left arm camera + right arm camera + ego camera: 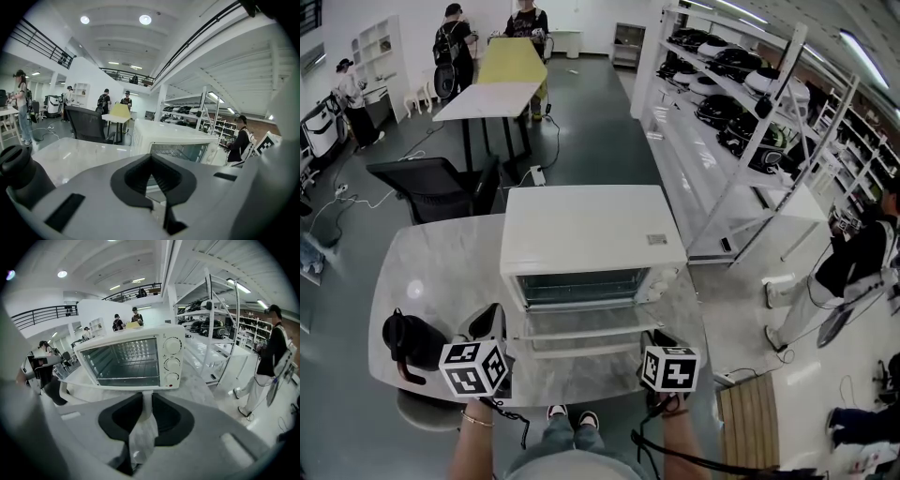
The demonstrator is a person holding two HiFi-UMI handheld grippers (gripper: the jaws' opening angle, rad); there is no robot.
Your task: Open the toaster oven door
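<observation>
Clamped in the right hand-held gripper (pixel 143 401) is the door handle (pixel 140 439), which runs crosswise; the toaster oven (pixel 591 234) lies straight ahead on the surface (pixel 422 272), door (pixel 581 323) lowered. The left hand-held gripper (pixel 150 161) is closed, empty.

The head view looks steeply down on the toaster oven (pixel 591 234); both gripper views face its front from nearby.

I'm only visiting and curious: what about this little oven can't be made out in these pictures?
Head view: the label atop the toaster oven is too small to read.
Right claw view: markings round the dials are too small and blurred.
Left claw view: the left claw hides most of the open door behind its own body.
</observation>
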